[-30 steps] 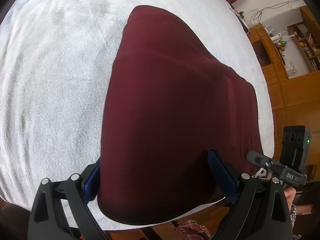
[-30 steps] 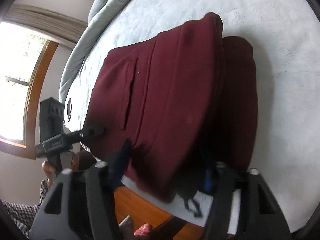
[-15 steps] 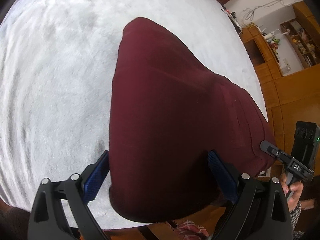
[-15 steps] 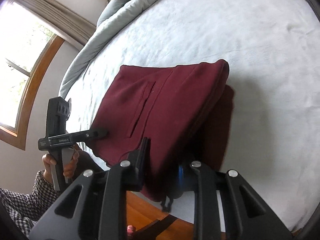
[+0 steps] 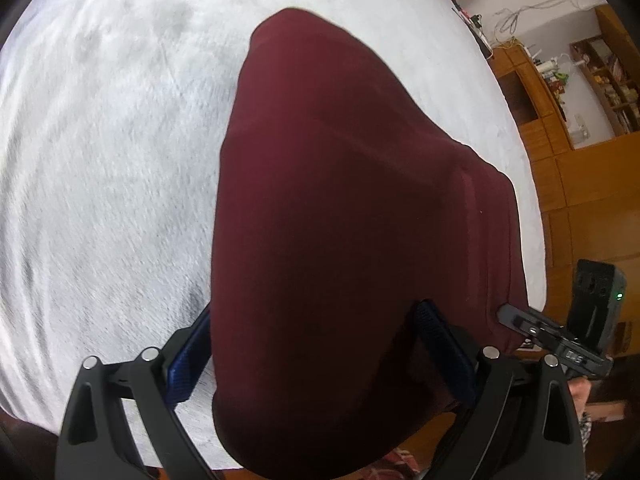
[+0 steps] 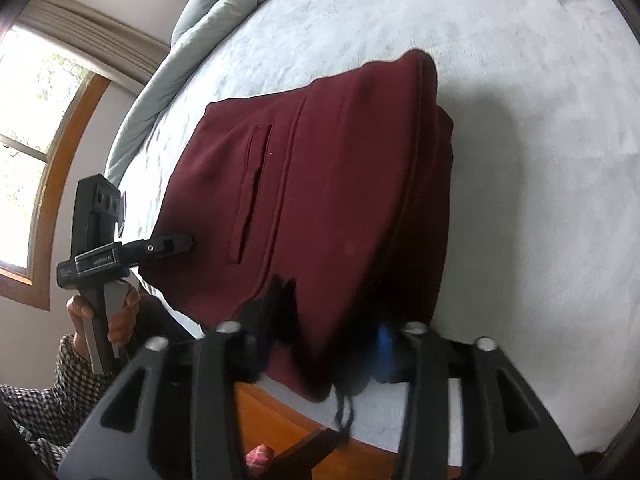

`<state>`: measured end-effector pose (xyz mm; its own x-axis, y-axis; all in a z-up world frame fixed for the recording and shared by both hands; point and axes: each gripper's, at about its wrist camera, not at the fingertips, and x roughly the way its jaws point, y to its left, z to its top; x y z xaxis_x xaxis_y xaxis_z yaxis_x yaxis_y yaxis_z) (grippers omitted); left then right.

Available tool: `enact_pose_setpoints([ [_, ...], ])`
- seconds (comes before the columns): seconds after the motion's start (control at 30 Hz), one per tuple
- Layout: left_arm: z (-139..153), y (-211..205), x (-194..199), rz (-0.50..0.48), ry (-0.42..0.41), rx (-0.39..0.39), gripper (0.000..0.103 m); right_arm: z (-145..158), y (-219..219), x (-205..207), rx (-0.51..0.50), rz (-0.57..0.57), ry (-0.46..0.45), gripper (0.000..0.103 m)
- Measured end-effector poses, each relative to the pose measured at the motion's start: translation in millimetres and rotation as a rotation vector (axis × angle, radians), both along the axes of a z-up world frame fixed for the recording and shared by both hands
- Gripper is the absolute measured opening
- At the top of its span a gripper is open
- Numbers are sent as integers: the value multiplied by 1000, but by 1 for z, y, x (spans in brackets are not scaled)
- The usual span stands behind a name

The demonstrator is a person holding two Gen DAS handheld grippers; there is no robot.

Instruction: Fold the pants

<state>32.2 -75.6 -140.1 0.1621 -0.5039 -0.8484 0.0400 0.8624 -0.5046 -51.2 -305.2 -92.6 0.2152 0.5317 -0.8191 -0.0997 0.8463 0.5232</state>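
Observation:
The maroon pants (image 5: 340,208) lie folded on a white bed (image 5: 100,160), near edge lifted. My left gripper (image 5: 316,360) straddles the near left corner, blue pads (image 5: 188,360) wide apart with cloth between them. In the right wrist view the pants (image 6: 332,200) show a slit pocket and a black drawstring (image 6: 344,412). My right gripper (image 6: 320,352) holds the near right corner, fingers partly closed around the cloth. Each gripper shows in the other's view: the right one (image 5: 556,344), the left one (image 6: 120,256).
A grey duvet (image 6: 224,12) is bunched at the bed's far end by a window (image 6: 32,128). Wooden cabinets and shelves (image 5: 580,120) stand past the bed's right side. The wooden bed frame (image 6: 288,420) runs under the near edge.
Both grippers dipped toward the bed's near edge with the pants, after lifting half a second ago. The right gripper's fingers look wider apart than half a second ago.

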Motion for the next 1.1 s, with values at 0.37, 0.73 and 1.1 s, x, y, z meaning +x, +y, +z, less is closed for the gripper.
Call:
enact_pose_setpoints([
  [0.37, -1, 12, 15, -39, 0, 0, 96, 30, -30, 3, -43, -73, -53, 66],
  [0.73, 0, -9, 31, -77, 17, 5, 67, 8, -35, 0, -14, -114, -2, 67],
  [1.1, 35, -9, 3, -43, -83, 25, 34, 10, -40, 1, -3, -134, -10, 68],
])
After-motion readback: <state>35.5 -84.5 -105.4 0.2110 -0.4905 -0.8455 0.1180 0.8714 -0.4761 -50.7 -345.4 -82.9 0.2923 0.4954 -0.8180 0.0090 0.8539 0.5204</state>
